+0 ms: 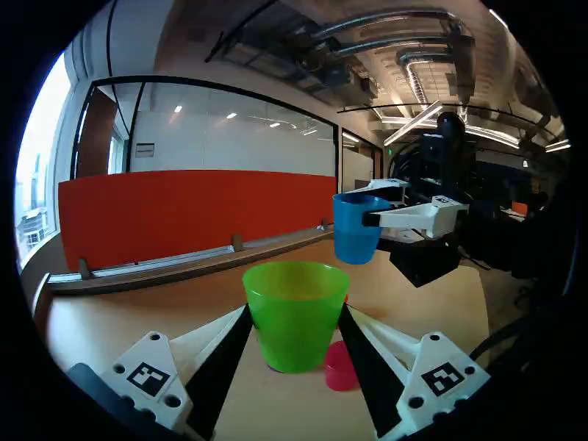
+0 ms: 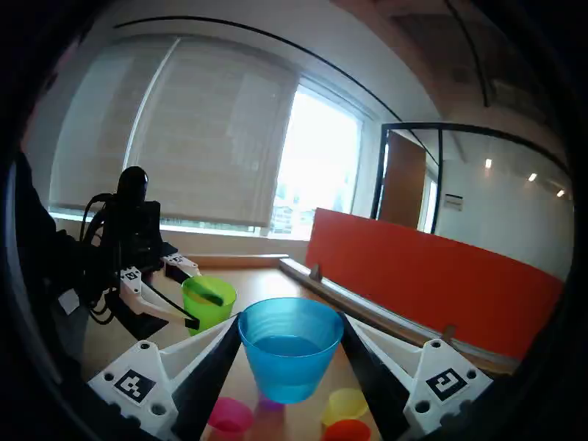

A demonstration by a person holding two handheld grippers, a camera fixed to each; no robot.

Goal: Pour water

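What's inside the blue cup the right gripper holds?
Water: the right gripper view looks into the blue cup and shows its surface partway up. In the left gripper view the cup's wall hides the contents.

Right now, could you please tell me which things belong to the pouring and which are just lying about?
Pouring: blue cup holding water, in right gripper; green cup, in left gripper.
Lying about: pink cup, yellow cup, orange cup.
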